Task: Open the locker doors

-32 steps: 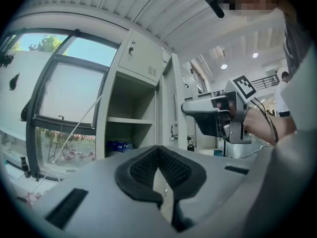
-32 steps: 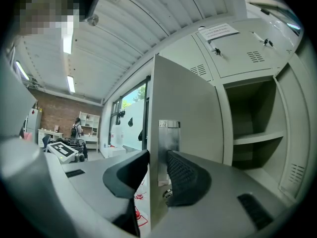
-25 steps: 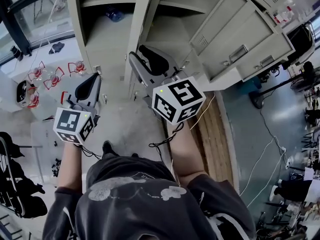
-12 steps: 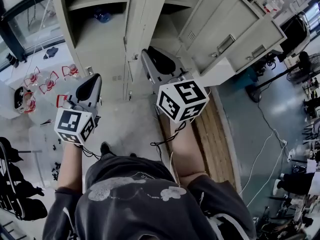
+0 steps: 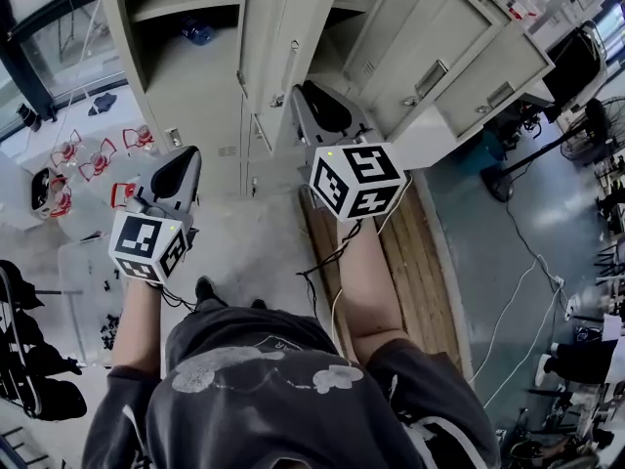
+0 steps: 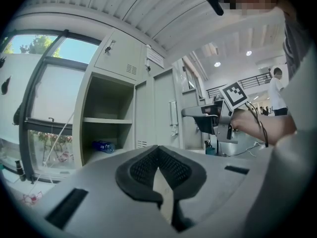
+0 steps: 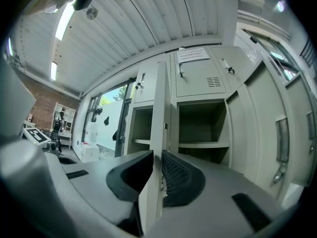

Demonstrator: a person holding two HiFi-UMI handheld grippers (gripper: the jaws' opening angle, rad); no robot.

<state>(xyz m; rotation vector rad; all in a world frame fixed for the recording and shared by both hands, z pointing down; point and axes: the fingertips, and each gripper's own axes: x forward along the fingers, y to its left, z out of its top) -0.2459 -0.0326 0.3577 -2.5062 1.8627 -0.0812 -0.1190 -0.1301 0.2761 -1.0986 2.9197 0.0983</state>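
Note:
A bank of grey lockers point(image 5: 195, 76) stands before me, with some doors swung wide. One narrow door point(image 5: 285, 37) juts out edge-on toward me. My right gripper point(image 5: 307, 94) is shut on that door's free edge point(image 7: 159, 128), and both dark pads point(image 7: 181, 175) press its two faces. Lower to the left, apart from the lockers, my left gripper point(image 5: 184, 159) hangs shut with nothing between its pads point(image 6: 143, 165). The left gripper view shows the right gripper point(image 6: 205, 117) at a closed door with a handle point(image 6: 173, 114).
A blue bottle point(image 5: 198, 32) lies on the floor of the open left compartment point(image 6: 106, 128). Open doors point(image 5: 459, 57) fan out at the right. A wooden board point(image 5: 420, 252) and cables lie on the floor at right; red items point(image 5: 98, 154) lie at left.
The right gripper has moved forward and to the right and closed on the door's edge. The view has shifted closer to the lockers. The left gripper has hardly moved.

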